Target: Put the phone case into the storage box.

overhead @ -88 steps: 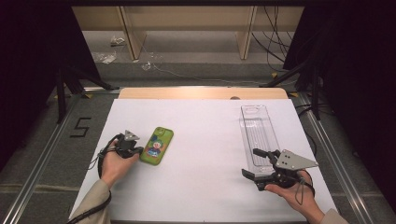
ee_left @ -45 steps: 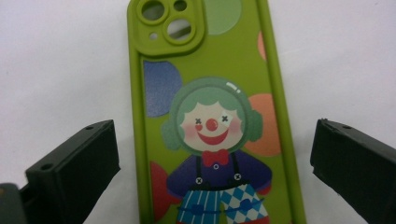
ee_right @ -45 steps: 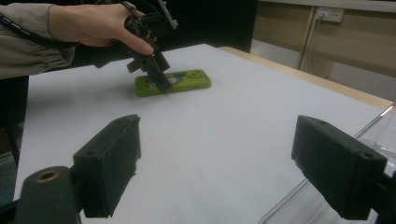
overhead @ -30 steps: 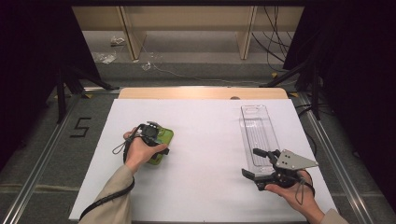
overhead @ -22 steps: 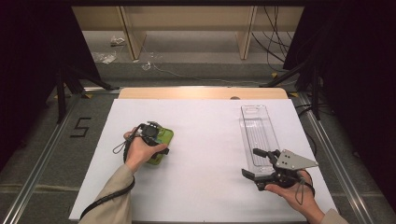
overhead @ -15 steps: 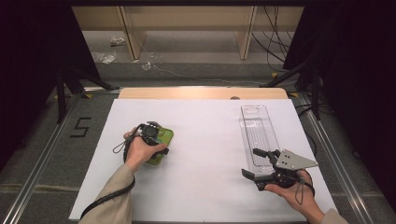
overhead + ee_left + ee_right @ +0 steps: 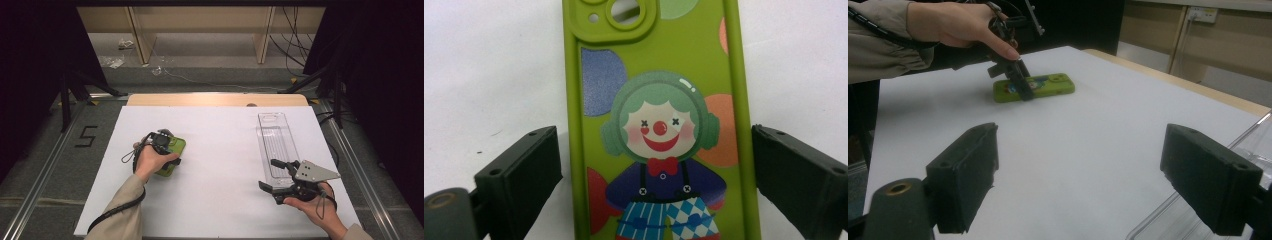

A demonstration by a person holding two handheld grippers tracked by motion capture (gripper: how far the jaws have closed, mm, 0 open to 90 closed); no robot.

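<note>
White tabletop [image 7: 225, 130], grey floor [image 7: 60, 165], wooden furniture legs [image 7: 140, 40], dark surroundings.

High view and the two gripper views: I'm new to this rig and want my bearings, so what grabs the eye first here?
The green phone case with its clown print stands out, lying flat at the left of the white table, with the left gripper set over it, one of its fingers off each long edge and not yet pressing. Near the right edge lies a clear plastic tray, and the right gripper waits open at its near end.
</note>
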